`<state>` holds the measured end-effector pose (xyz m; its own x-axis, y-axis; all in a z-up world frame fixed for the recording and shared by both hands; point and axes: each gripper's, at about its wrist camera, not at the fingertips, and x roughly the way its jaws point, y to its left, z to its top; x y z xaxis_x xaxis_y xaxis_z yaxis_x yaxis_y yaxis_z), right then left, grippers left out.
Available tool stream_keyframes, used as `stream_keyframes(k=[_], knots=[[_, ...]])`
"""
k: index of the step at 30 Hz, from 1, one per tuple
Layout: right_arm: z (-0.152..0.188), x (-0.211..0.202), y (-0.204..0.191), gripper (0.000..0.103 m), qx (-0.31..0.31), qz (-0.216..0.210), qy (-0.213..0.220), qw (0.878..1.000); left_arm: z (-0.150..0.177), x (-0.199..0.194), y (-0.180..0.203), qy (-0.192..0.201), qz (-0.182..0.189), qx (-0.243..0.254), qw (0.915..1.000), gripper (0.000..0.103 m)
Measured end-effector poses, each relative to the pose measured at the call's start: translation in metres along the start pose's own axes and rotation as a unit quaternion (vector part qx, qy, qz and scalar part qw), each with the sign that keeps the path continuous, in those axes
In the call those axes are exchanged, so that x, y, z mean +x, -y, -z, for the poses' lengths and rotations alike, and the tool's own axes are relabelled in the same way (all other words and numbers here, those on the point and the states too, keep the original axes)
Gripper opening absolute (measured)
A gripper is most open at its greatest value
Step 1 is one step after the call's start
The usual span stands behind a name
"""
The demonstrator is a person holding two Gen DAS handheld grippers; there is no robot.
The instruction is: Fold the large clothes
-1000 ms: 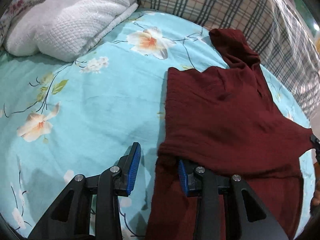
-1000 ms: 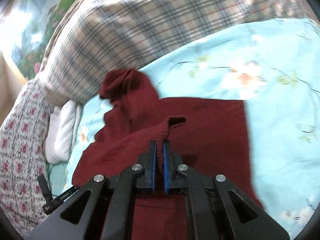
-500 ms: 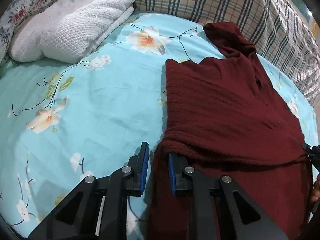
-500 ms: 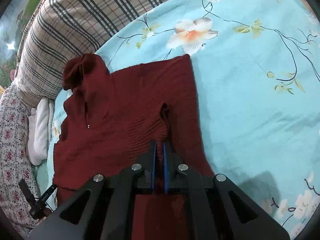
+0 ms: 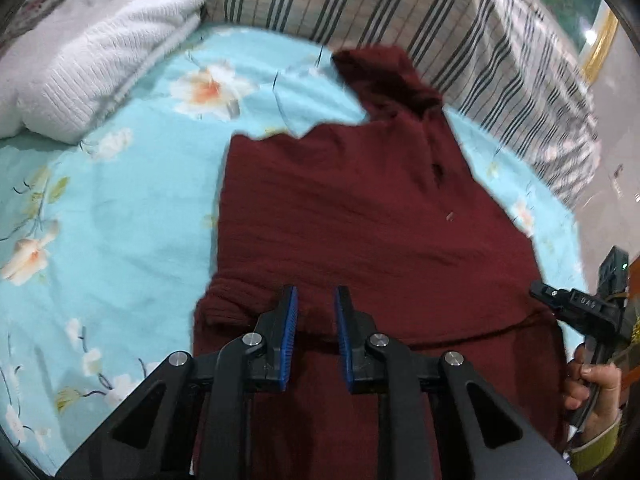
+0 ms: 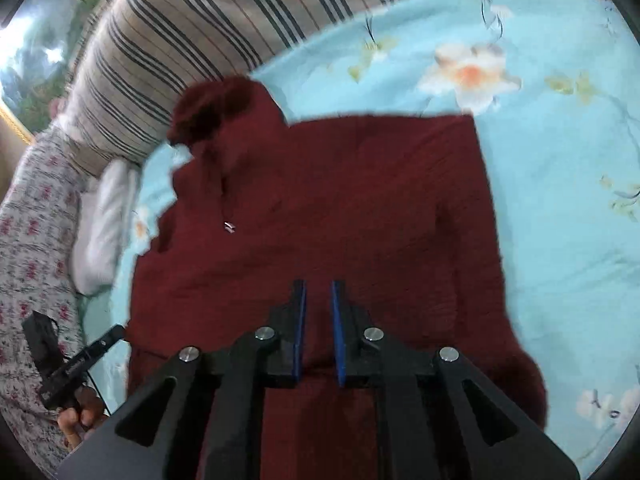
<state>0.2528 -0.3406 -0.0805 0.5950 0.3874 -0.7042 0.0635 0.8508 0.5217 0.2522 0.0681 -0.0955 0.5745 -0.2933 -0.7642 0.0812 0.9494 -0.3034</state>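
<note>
Sweater [image 5: 360,216], maroon, lies folded on the bed [image 5: 120,208], both grippers, left [image 5: 316,312] and right [image 6: 318,308], slightly parted and empty over its near fold, its hood at the far edge against the plaid pillow [image 5: 400,20].

Open floral sheet [image 5: 120,208] fills the left wrist view's left half, room to pass | folded white blanket [image 5: 92,64] blocks upper left | plaid pillow [image 5: 460,40] walls off the top and upper right (right up against the maroon garment [image 5: 360,220]) | right wrist view: open sheet on the right side.
</note>
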Motion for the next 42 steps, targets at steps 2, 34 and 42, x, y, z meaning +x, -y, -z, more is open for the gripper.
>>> stream_keyframes(k=[2,34,42], knots=[[0.003,0.007,0.014,0.013,0.021,0.016,-0.008,1.000,0.005,0.013,-0.006,-0.020,-0.012,0.001,0.9997,0.017],[-0.217,0.163,-0.098,0.054,0.154,-0.218,-0.022,0.963,-0.307,0.173,0.036,-0.045,0.172,-0.141,0.9739,0.072],[-0.226,0.188,-0.098,0.009,0.116,-0.184,-0.033,0.976,-0.305,0.187,0.058,-0.026,0.179,-0.090,0.9794,0.006]])
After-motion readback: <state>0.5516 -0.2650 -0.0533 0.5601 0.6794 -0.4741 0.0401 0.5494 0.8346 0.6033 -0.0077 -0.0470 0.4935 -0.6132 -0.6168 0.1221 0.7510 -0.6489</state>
